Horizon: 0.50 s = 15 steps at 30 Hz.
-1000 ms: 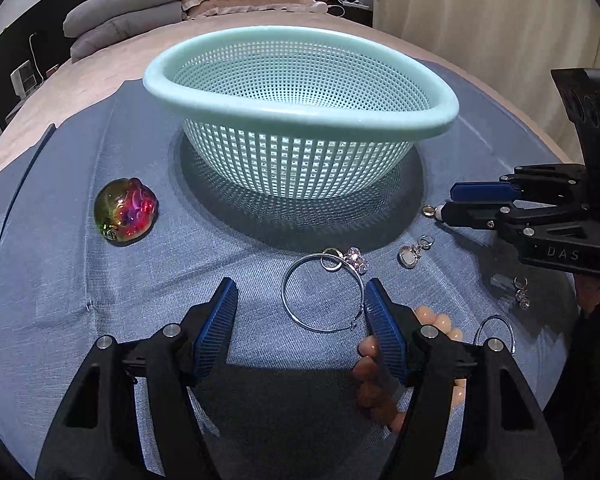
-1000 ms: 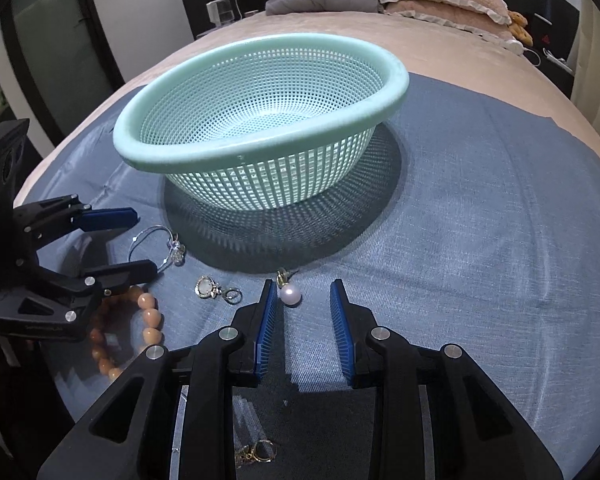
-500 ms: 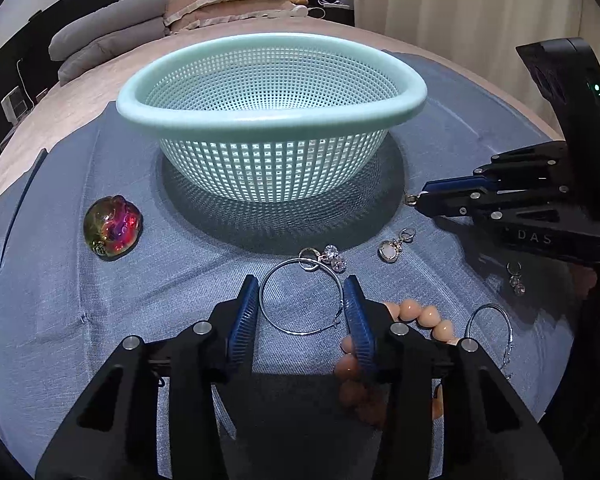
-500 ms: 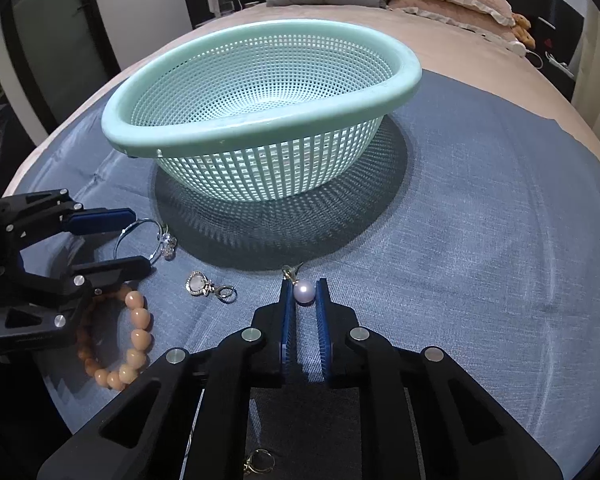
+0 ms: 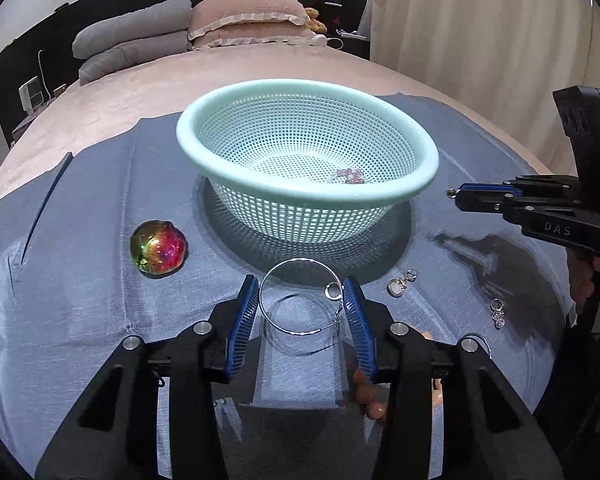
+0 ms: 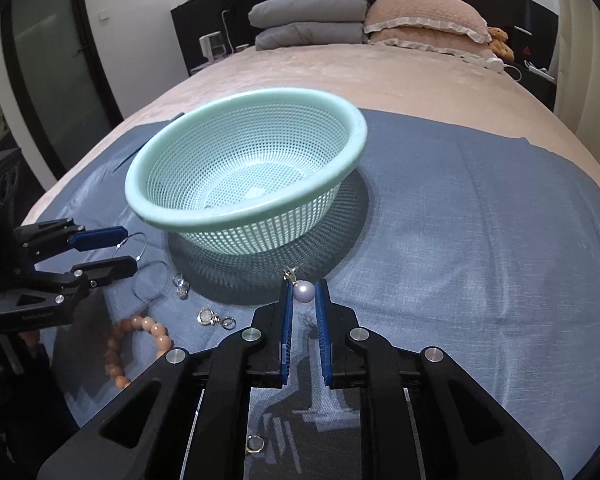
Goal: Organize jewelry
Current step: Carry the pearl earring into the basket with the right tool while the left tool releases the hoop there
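Now, left wrist view:
Left claw [image 5: 302,300]: closed on the silver hoop [image 5: 301,297], one blue pad pressing each side of it.
Hoop: held between the tips, lifted clear of the blue cloth [image 5: 80,280]; its ring lies flat, facing up, its shadow on the cloth below.
Basket [image 5: 420,188]: mint green, straight ahead of the claw; a pale pink beaded piece [image 5: 348,177] lies inside.
Glass ball [image 5: 159,251]: rainbow-tinted, on the cloth to the left.
Small charm [image 5: 398,285]: on the cloth just right of the claw.
Writing: "DAS" on the right claw [image 5: 454,196].

Right wrist view:
Right claw [image 6: 302,294]: clamped on the pearl pendant [image 6: 303,291].
Pendant: at the very tips, its gold loop pointing forward toward the basket [image 6: 340,176], long axis along the fingers.
Bead bracelet [image 6: 140,340]: orange, on the cloth at lower left.
Left claw [image 6: 128,250]: at the left edge, with the thin hoop [image 6: 138,240] at its tips.
Writing: none readable.
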Tool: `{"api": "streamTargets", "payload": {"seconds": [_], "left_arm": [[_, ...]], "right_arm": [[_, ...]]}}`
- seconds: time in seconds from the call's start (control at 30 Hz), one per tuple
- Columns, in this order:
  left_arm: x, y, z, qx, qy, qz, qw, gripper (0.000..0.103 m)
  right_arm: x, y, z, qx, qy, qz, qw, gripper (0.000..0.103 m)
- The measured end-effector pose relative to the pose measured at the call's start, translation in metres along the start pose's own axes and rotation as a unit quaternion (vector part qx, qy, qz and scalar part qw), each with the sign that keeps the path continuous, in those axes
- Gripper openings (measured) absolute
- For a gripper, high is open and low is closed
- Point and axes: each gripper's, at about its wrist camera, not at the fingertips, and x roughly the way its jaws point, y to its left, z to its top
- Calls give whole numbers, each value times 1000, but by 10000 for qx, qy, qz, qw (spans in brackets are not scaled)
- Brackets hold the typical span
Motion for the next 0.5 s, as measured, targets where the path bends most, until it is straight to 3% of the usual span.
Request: {"api": "streamTargets", "payload": {"seconds": [0.27, 0.5], "left_arm": [[-21, 37, 9, -623, -408, 304, 9968, 45], [-36, 33, 30, -415, -842, 331, 9950, 45]], "right_arm": [[-25, -2, 7, 124, -615, -139, 9979, 11], [-27, 4, 29, 111, -905, -66, 9958, 11]]}}
